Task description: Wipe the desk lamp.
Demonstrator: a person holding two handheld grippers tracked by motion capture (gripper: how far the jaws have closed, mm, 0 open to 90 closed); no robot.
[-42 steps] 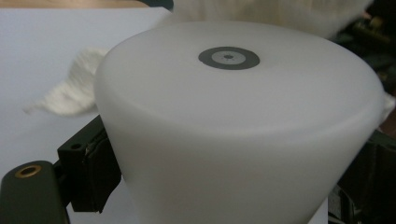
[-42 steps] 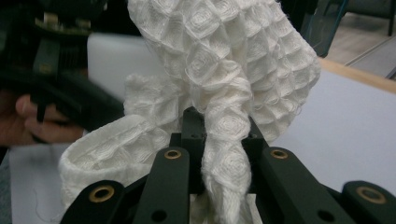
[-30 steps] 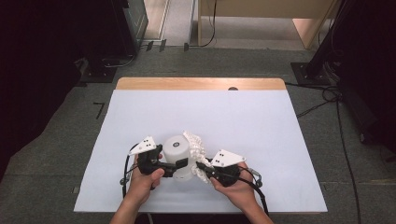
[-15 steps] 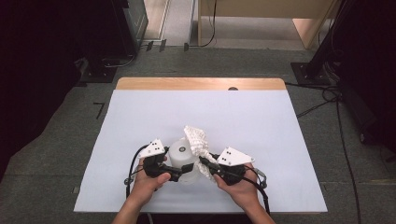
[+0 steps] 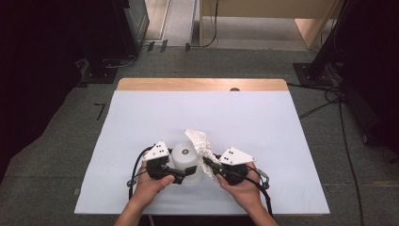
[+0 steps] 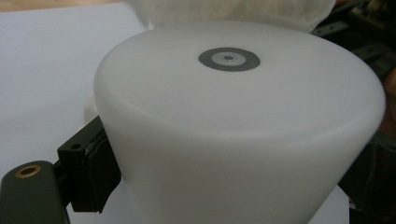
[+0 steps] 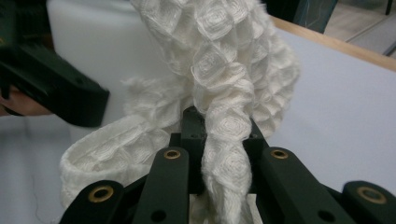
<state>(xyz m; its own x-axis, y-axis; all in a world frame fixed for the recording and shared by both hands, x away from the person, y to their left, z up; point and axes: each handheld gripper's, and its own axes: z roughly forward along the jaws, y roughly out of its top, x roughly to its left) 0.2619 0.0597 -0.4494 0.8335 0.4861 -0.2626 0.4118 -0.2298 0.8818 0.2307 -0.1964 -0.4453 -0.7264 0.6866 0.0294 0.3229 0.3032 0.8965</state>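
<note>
Behind cup (image 5: pixel 184 160): cloth (image 5: pixel 200 141), touching.

Right gripper (image 7: pixel 219 154) fingers pinch white waffle-weave cloth (image 7: pixel 233 70) above table (image 7: pixel 341 107).

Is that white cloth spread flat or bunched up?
Bunched: the white cloth rises in crumpled folds, a twisted strand pinched in the right hand-held gripper.

Cup (image 5: pixel 184 160) milky white, grey ring mark on base; cloth (image 5: pixel 200 141) white, diamond-quilted; table cover (image 5: pixel 141 122) pale lavender-white.
</note>
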